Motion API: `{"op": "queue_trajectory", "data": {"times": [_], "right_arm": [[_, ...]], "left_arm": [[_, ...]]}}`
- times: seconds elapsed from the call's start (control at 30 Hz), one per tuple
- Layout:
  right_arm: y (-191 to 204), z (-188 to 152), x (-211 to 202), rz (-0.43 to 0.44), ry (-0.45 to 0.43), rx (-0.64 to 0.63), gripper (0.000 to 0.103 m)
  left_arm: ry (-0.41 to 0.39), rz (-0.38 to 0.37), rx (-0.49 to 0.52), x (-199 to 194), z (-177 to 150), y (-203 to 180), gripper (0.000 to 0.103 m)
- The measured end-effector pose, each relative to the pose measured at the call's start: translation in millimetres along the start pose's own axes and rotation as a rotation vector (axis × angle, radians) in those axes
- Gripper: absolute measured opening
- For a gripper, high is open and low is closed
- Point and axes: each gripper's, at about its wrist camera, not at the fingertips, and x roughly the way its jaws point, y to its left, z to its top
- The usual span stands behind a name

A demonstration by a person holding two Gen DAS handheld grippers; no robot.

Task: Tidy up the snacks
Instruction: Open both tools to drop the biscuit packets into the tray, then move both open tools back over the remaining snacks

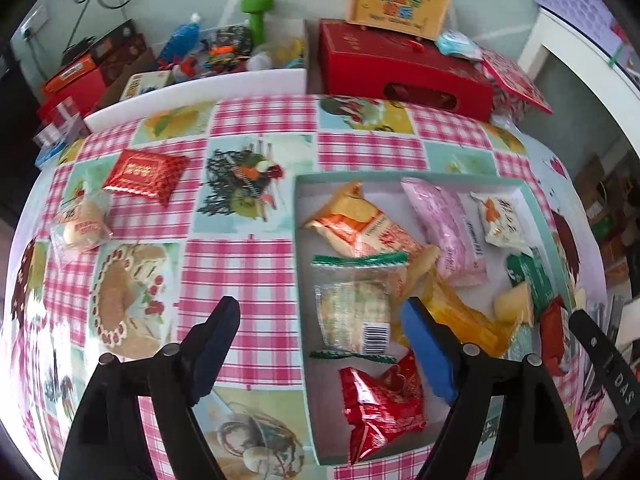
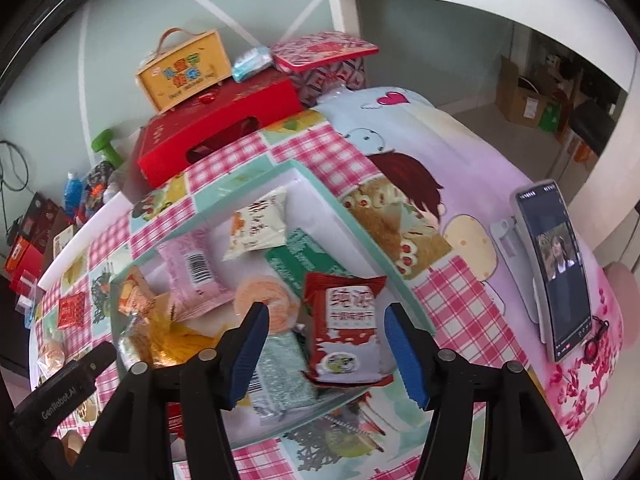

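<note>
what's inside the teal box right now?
The teal box holds loose snack packets: an orange one, a pink one, a white one, clear-wrapped crackers and a red one. They overlap, so anything beneath is hidden.

Snack packs (image 1: 382, 416) glossy crinkly foil/plastic. Cracker pack (image 1: 352, 312) clear film. Box (image 1: 304, 280) matt card. Tabletop (image 1: 248, 280) w/ smooth printed cloth. Claw pads (image 2: 404, 356) matt blue, ribbed.

Two snack packets (image 1: 146, 174) counted loose on the tablecloth (image 1: 240, 264), one tray (image 1: 412, 179), one phone (image 2: 558, 268), two grippers (image 1: 320, 350).
</note>
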Motion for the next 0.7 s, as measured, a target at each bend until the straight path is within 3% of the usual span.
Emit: {"op": "queue_trajectory", "data": {"times": [0.27, 0.47, 0.53, 0.57, 0.7], "right_arm": [[26, -6, 3, 0.035, 0.005, -0.071, 0.064], [24, -7, 6, 0.023, 0.014, -0.074, 0.066], [24, -7, 8, 0.018, 0.017, -0.075, 0.068], [24, -7, 9, 0.016, 0.017, -0.079, 0.072], [26, -8, 12, 0.009, 0.015, -0.095, 0.101]], "left_arm": [[0.016, 0.043, -0.072, 7, 0, 15, 0.083], [0.025, 0.064, -0.071, 11, 0, 14, 0.084], [0.028, 0.077, -0.067, 12, -1, 14, 0.089], [0.029, 0.086, -0.067, 13, -1, 13, 0.095], [0.037, 0.140, -0.046, 19, -2, 13, 0.099]]}}
